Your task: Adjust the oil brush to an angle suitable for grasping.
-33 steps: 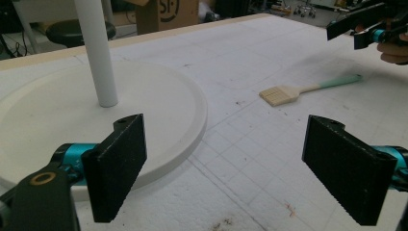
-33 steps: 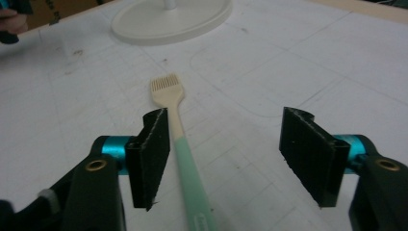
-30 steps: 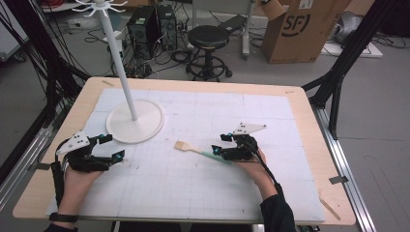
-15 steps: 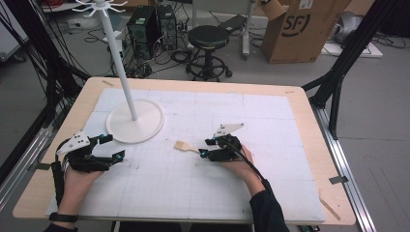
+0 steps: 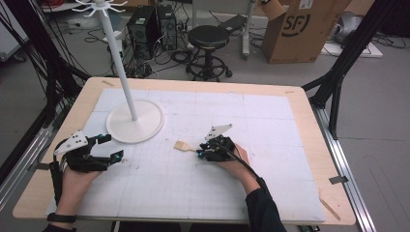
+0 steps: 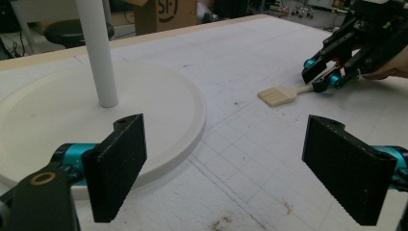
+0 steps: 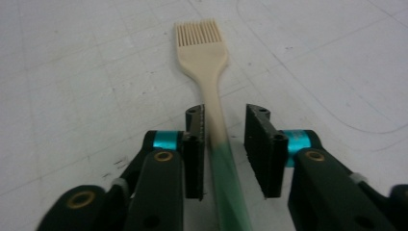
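Right gripper (image 7: 223,144) straddles the handle of a brush (image 7: 208,77) lying flat on the table (image 5: 300,104), about the middle of the white mat, a bit toward the near edge. In the right gripper view the brush runs straight away from the jaws: bristle head far, green end of the handle under the gripper body. So its long axis lines up with the gripper's own pointing direction and the jaws sit either side of the handle across its width. Left jaw looks touching or almost touching the handle, right jaw has a visible gap, so partly open, not clamped on the brush yet. Closing looks like the next thing needed, and no turning of the wrist seems called for.

In the high view the brush (image 5: 185,146) points from the right gripper (image 5: 203,153) toward the table's left edge, head toward the stand base (image 5: 147,118) but well apart from it. Right hand (image 5: 232,162) is clearly the nearer one.

Left gripper (image 5: 107,147) sits near the left edge, jaws spread wide with nothing between them, resting on the mat just beside the round white base near its near side. White pole (image 6: 97,53) rises upright from that base. From the left gripper view the brush (image 6: 281,95) is off ahead and to the right, well apart, with the right gripper (image 6: 322,77) at its handle end
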The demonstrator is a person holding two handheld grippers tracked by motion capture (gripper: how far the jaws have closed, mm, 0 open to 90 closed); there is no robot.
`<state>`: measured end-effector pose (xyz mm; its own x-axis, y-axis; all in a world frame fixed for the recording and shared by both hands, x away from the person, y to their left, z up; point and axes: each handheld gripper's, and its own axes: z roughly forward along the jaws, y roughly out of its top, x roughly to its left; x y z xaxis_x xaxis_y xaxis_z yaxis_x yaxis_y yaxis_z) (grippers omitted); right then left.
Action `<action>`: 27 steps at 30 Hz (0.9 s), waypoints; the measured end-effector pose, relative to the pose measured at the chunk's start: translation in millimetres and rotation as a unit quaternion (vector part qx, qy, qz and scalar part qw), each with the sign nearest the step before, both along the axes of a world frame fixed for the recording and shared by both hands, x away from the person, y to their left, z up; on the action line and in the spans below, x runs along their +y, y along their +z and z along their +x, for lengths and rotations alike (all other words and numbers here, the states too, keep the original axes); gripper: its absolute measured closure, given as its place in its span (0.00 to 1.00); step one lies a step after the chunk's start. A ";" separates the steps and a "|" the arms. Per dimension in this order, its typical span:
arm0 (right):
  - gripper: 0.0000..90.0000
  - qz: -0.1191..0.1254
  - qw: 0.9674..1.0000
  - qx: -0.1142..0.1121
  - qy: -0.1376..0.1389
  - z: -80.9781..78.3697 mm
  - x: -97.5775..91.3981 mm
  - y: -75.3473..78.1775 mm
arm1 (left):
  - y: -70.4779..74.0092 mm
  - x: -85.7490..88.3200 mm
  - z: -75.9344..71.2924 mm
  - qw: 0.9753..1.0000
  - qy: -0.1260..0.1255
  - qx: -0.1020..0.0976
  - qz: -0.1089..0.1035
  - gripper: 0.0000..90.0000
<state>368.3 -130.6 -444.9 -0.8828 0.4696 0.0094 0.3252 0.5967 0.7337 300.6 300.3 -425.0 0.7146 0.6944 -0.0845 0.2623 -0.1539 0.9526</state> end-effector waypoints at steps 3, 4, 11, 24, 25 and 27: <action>0.88 -0.010 1.000 -0.008 0.008 -2.8 2.2 1.0 | 0.0 1.2 0.0 1.000 0.001 0.002 0.000 0.18; 0.89 -0.009 1.000 -0.007 0.009 -2.8 2.2 1.0 | 0.1 1.5 -0.4 1.000 0.002 0.003 -0.001 0.18; 0.91 -0.001 1.000 0.000 0.014 -1.7 2.3 2.0 | 1.7 3.4 -1.3 1.000 0.002 0.000 -0.003 0.18; 0.91 0.015 0.996 -0.013 0.089 0.2 54.6 22.4 | 15.7 11.5 -7.4 1.000 0.000 -0.017 -0.022 0.18; 0.91 0.014 0.995 -0.015 0.097 -0.2 61.3 24.2 | 16.5 12.6 -7.9 1.000 0.002 -0.018 -0.025 0.18; 0.92 0.008 0.993 -0.015 0.117 -0.8 76.3 27.5 | 17.9 15.5 -8.7 0.999 0.002 -0.019 -0.027 0.18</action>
<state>367.5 -54.3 -417.4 -0.9680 0.2508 -0.0134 0.1559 0.6417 0.7510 291.8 315.8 -407.1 0.7155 0.6920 -0.0956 0.2268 -0.1007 0.9687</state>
